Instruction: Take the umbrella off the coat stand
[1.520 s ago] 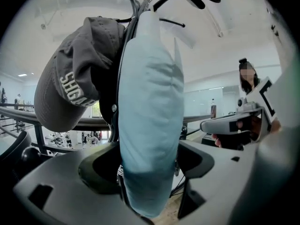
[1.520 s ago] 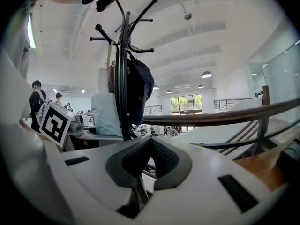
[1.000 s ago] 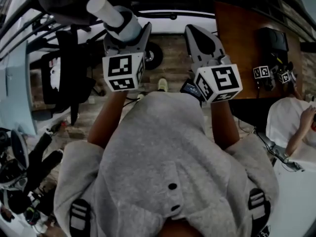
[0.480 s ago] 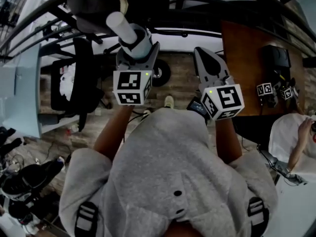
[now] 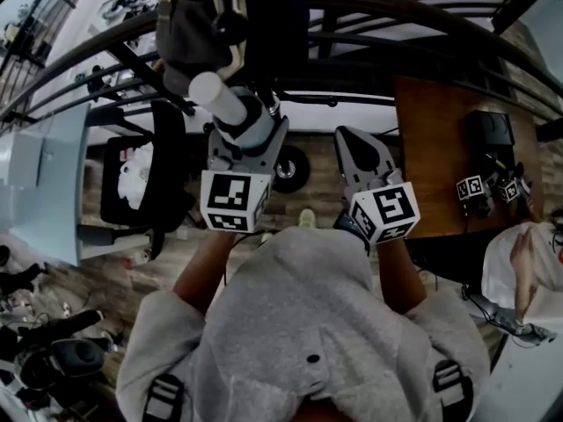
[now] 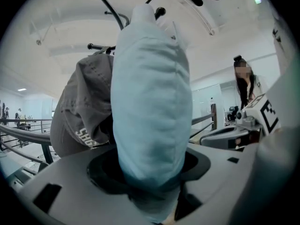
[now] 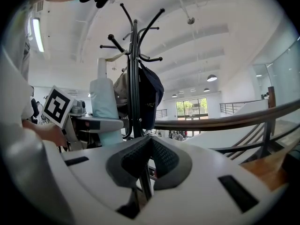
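My left gripper (image 5: 249, 130) is shut on a folded pale-blue umbrella (image 5: 215, 95), which stands upright out of the jaws. In the left gripper view the umbrella (image 6: 151, 93) fills the middle, clamped between the pads. The black coat stand (image 7: 135, 78) is just beyond it, with a grey cap (image 6: 79, 111) and a dark blue garment (image 7: 151, 95) on its hooks. In the head view the umbrella's tip sits right under the cap (image 5: 186, 38). My right gripper (image 5: 356, 152) is to the right, shut and holding nothing, with the stand's pole behind its tips (image 7: 149, 146).
A curved dark railing (image 5: 396, 16) runs behind the stand. A brown wooden table (image 5: 440, 139) at the right carries black gear and marker cubes. A black chair (image 5: 145, 178) is at the left. One person (image 5: 528, 262) sits at the far right, another (image 6: 244, 86) stands further off.
The left gripper has risen with the umbrella, and its tip is now up against the hanging cap. More of the coat stand and railing show. The right gripper has drifted slightly.
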Demonstrator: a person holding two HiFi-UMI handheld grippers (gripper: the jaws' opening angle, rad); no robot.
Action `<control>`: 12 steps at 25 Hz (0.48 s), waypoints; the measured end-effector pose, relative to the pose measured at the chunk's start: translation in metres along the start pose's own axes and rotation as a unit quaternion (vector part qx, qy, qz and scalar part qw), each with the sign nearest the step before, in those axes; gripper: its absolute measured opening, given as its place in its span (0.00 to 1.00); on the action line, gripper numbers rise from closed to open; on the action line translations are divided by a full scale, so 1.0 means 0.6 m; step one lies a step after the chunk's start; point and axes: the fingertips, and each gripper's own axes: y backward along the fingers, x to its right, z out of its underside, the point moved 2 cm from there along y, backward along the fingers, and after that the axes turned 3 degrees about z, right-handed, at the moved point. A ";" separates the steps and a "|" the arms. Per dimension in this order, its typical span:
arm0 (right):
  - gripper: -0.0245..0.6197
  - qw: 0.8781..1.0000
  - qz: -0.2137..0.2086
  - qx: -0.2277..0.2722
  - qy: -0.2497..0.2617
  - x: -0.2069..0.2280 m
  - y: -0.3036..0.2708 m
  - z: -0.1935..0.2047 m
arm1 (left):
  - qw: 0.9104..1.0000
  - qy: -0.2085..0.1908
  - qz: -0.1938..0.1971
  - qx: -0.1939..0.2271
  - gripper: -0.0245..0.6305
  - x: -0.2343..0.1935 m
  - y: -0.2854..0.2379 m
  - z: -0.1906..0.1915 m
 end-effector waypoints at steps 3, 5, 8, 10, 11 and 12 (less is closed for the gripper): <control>0.05 1.000 -0.003 0.004 -0.001 -0.009 0.006 0.000 | 1.000 -0.012 0.010 0.009 0.47 0.008 0.018 -0.022; 0.05 1.000 -0.004 0.006 -0.001 -0.014 0.014 0.000 | 0.999 -0.017 0.020 0.019 0.47 0.021 0.033 -0.043; 0.05 1.000 -0.005 0.009 0.000 -0.024 0.019 -0.002 | 0.998 -0.024 0.039 0.038 0.47 0.036 0.057 -0.079; 0.05 1.000 -0.005 0.012 0.001 -0.029 0.022 -0.005 | 0.997 -0.029 0.052 0.049 0.47 0.043 0.070 -0.100; 0.05 1.000 -0.004 0.014 0.001 -0.031 0.024 -0.006 | 0.996 -0.028 0.059 0.054 0.47 0.047 0.077 -0.109; 0.05 1.000 -0.003 0.015 0.000 -0.034 0.027 -0.007 | 0.996 -0.027 0.065 0.058 0.47 0.052 0.083 -0.117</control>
